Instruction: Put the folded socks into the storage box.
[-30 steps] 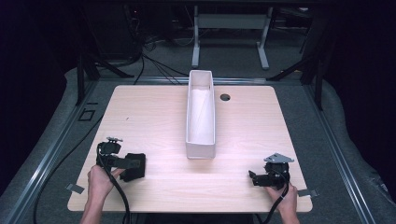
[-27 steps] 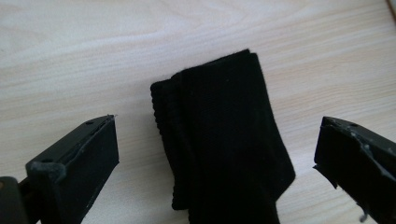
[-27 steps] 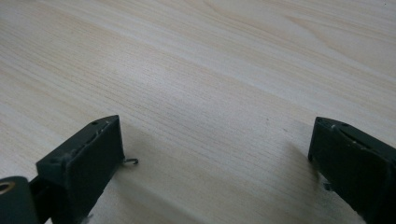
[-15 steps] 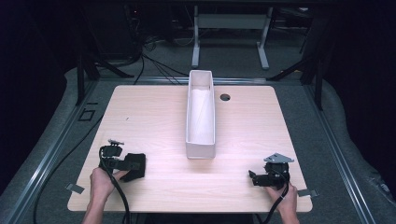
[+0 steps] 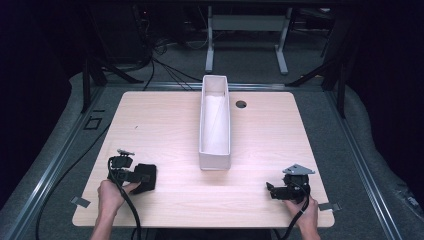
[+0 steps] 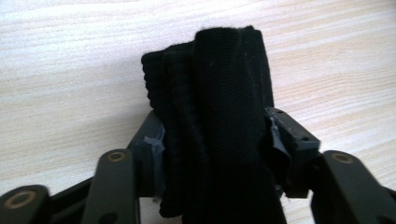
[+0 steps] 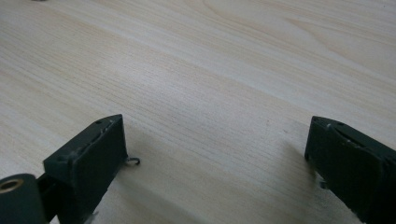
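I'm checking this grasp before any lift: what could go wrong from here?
1. The left gripper has just been closing on the folded black cloth; its jaws squeeze one end, so the loose folds may sag or unfold on lifting.
2. The white bin is narrow, so a drooping cloth could catch its rim.
3. The right gripper rests open over bare table, too far to support the cloth.

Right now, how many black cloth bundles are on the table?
1: the black cloth bundle lies near the table's front left corner, clamped between the left gripper's jaws. The white bin's inside shows none.
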